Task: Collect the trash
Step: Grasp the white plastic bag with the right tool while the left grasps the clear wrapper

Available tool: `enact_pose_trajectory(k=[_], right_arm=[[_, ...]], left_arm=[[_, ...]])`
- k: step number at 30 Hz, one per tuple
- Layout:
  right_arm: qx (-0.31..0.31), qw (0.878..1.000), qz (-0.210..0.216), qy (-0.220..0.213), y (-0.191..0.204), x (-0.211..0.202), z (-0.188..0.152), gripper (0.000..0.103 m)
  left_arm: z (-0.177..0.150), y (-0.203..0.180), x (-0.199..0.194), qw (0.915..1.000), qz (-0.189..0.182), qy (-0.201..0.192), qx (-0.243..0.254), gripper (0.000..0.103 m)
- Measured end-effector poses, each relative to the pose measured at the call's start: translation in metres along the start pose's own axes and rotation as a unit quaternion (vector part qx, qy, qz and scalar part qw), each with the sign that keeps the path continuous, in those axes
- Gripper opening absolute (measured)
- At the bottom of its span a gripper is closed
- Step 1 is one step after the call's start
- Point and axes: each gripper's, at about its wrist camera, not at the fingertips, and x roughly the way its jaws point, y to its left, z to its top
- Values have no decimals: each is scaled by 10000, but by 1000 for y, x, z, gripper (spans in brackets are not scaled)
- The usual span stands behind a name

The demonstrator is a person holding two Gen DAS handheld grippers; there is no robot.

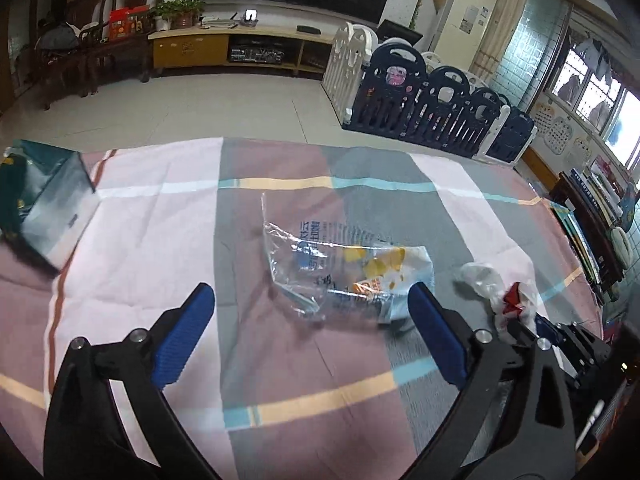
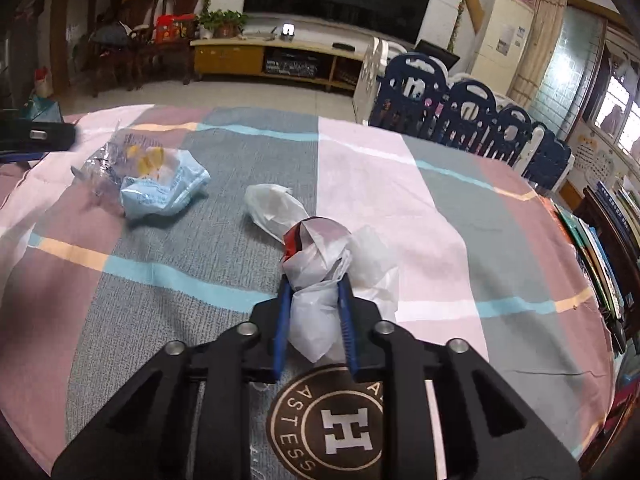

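Observation:
A crumpled clear and light-blue plastic wrapper (image 1: 340, 268) with yellow print lies on the checked tablecloth (image 1: 160, 220). My left gripper (image 1: 310, 294) stands open just in front of it, its blue pads wide apart with nothing between them. The same wrapper (image 2: 160, 184) shows at the far left in the right wrist view. My right gripper (image 2: 312, 284) is shut on a wad of white plastic with a red patch (image 2: 316, 256), which spreads out past the fingertips. That wad (image 1: 500, 292) also appears at the right of the left wrist view.
A dark green box (image 1: 44, 204) stands at the table's left edge. A round brown coaster with an H (image 2: 332, 428) lies under my right gripper. Beyond the table are a navy and white playpen fence (image 1: 432, 108), a TV cabinet (image 1: 240, 48) and shelves of books (image 2: 608, 240) at the right.

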Motion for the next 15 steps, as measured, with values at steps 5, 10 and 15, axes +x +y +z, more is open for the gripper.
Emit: enact_pose_trajectory(k=[5,10,15], right_arm=[[340,9987,376,-76,-3,-27,-12,19],[907,9937,631,-211,-4,-70,-23,19],[730,9956,491,-317,3,-130,-39,19]], left_arm=[[5,9,41,9982,-353,431,-209,65],[-7,2,30,9970,-593,500,20,21],[-29,-20,-43,9989,-376,-96,270,18]])
